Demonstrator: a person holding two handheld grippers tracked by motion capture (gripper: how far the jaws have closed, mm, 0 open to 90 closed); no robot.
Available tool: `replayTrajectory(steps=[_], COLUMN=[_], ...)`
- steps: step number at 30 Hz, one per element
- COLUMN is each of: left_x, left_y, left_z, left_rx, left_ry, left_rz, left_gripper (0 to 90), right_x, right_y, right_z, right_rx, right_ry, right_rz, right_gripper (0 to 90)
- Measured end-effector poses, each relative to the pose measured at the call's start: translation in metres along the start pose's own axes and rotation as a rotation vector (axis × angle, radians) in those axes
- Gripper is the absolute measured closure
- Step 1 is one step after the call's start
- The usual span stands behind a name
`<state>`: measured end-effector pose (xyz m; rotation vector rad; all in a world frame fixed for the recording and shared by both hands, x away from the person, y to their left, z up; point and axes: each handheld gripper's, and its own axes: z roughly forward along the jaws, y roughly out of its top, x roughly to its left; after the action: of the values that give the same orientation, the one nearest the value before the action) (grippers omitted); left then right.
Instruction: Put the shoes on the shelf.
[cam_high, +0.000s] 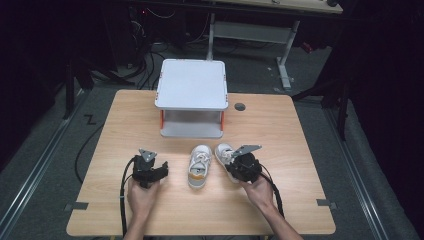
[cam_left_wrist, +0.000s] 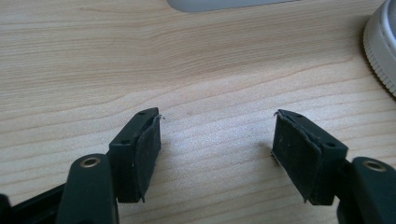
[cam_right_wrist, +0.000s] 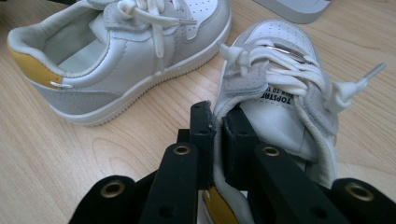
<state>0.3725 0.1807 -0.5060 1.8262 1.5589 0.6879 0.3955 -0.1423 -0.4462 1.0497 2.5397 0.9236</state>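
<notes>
Two small white shoes with yellow heels lie side by side on the wooden table (cam_high: 125, 120). The left shoe (cam_high: 199, 167) (cam_right_wrist: 126, 51) rests flat, toe pointing away from me. My right gripper (cam_high: 232, 162) (cam_right_wrist: 217, 126) is shut on the heel collar of the right shoe (cam_high: 223, 151) (cam_right_wrist: 280, 88), one jaw inside the opening and one outside. My left gripper (cam_high: 155, 167) (cam_left_wrist: 217, 140) stands open over bare wood left of the shoes, nothing between its jaws. The left shoe's white sole edge (cam_left_wrist: 380, 46) lies off to its right.
A white two-level stand (cam_high: 191, 85) (cam_left_wrist: 224, 3) with orange posts stands at the back centre of the table, just beyond the shoes. A round dark cable hole (cam_high: 240, 106) lies to its right. Dark floor, cables and desk legs surround the table.
</notes>
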Motion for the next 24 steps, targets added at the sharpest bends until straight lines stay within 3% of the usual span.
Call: replayTrajectory(steps=[5, 10, 19, 24], left_x=[0.0, 0.0, 0.0, 0.0], left_y=[0.0, 0.0, 0.0, 0.0], left_z=[0.0, 0.0, 0.0, 0.0], left_rx=[0.0, 0.0, 0.004, 0.005], left_ry=[-0.001, -0.002, 0.003, 0.003], left_rz=[0.0, -0.001, 0.008, 0.007], left_gripper=[32.7, 32.7, 32.9, 33.2], right_x=[0.008, 0.011, 0.018, 0.022], right_y=[0.003, 0.005, 0.009, 0.01], right_z=[0.007, 0.009, 0.012, 0.015], right_rx=[0.011, 0.014, 0.025, 0.017], right_ry=[-0.01, 0.014, 0.111, 0.134], right_rz=[-0.011, -0.01, 0.008, 0.017], right_gripper=[83.6, 80.6, 70.5, 66.7])
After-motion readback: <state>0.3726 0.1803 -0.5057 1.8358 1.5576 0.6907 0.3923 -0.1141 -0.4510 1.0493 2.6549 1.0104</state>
